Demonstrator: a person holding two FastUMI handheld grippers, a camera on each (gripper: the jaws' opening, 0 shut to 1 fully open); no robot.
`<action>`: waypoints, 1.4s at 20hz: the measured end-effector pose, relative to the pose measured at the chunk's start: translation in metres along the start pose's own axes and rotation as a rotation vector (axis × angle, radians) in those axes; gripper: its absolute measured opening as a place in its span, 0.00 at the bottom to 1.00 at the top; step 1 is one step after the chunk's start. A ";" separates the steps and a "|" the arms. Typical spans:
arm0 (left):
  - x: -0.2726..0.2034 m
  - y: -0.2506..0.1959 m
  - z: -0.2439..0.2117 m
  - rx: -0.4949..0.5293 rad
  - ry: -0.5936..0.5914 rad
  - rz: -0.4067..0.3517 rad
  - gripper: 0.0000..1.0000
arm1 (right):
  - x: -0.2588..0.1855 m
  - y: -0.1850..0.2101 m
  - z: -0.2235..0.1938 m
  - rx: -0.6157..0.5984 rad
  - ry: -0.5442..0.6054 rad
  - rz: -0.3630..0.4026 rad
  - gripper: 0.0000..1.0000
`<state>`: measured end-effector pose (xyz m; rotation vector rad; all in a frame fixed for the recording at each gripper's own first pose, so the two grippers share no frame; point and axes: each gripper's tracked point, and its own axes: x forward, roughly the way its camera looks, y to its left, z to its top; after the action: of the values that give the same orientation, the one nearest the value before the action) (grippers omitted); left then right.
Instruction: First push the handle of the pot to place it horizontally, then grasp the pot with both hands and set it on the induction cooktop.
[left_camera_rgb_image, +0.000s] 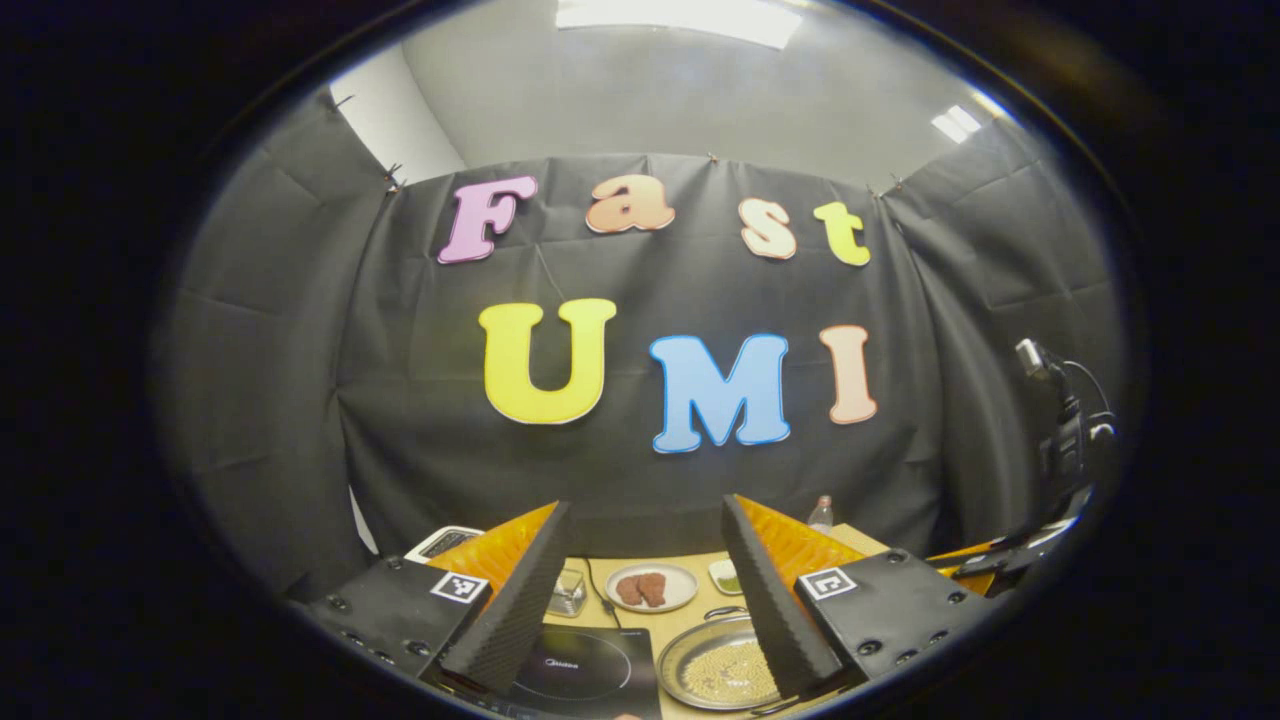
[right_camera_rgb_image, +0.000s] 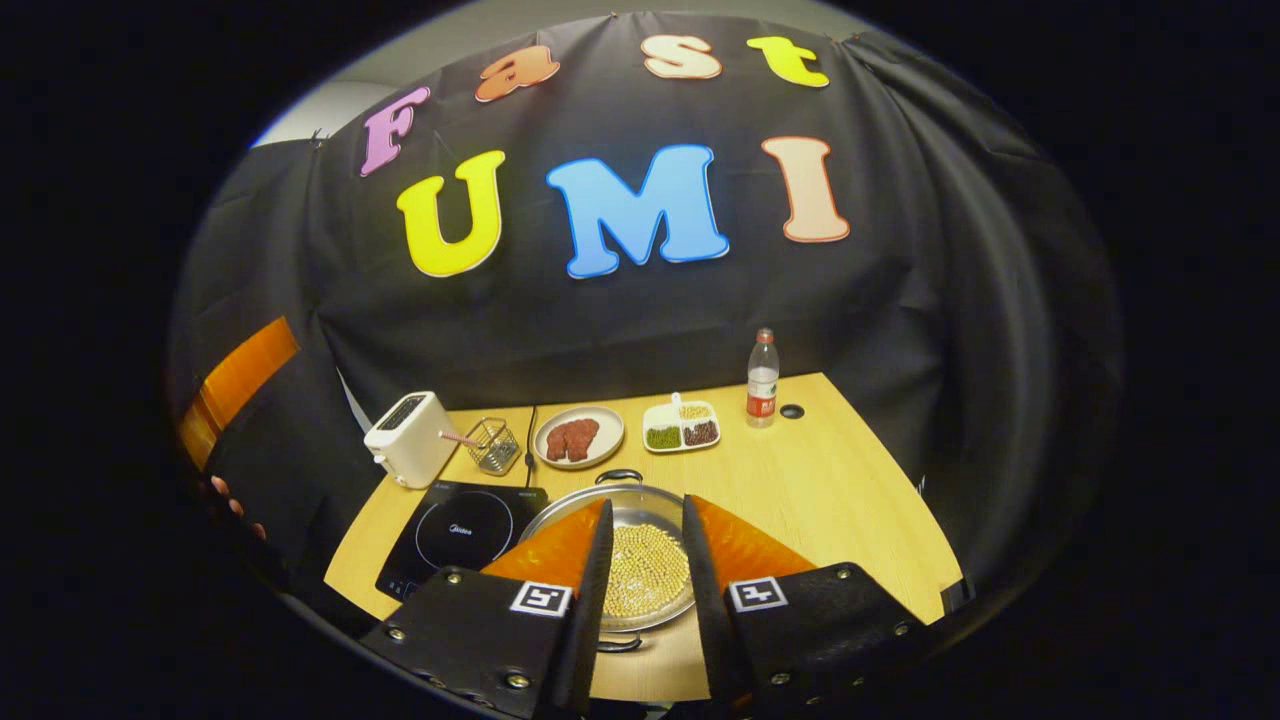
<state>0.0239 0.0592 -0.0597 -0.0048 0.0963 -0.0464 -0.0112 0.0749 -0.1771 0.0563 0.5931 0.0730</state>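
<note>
Left gripper (left_camera_rgb_image: 645, 585) is held up high with its fingers spread wide, nothing between them. Down past them there's the wooden table (left_camera_rgb_image: 690, 620) with the pot (left_camera_rgb_image: 715, 670), full of pale beans, sitting just beside the black induction cooktop (left_camera_rgb_image: 585, 675). Behind those is a plate of meat (left_camera_rgb_image: 651, 587), a little wire basket (left_camera_rgb_image: 568, 592), and a water bottle (left_camera_rgb_image: 820, 514) at the back.

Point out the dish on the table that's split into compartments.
The white rectangular tray beside the water bottle; the round plate left of it is undivided.
</note>
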 end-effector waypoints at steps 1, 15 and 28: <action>-0.001 0.003 -0.004 -0.003 0.007 0.005 0.95 | 0.005 0.005 -0.010 -0.003 0.040 0.013 0.44; -0.021 0.074 -0.032 -0.015 0.065 0.133 0.99 | 0.050 0.071 -0.145 0.014 0.485 0.206 0.04; -0.031 0.079 -0.029 0.027 0.055 0.145 0.99 | 0.074 0.099 -0.227 -0.016 0.715 0.213 0.04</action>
<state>-0.0056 0.1399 -0.0865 0.0303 0.1505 0.0975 -0.0828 0.1868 -0.3991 0.0779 1.3001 0.3122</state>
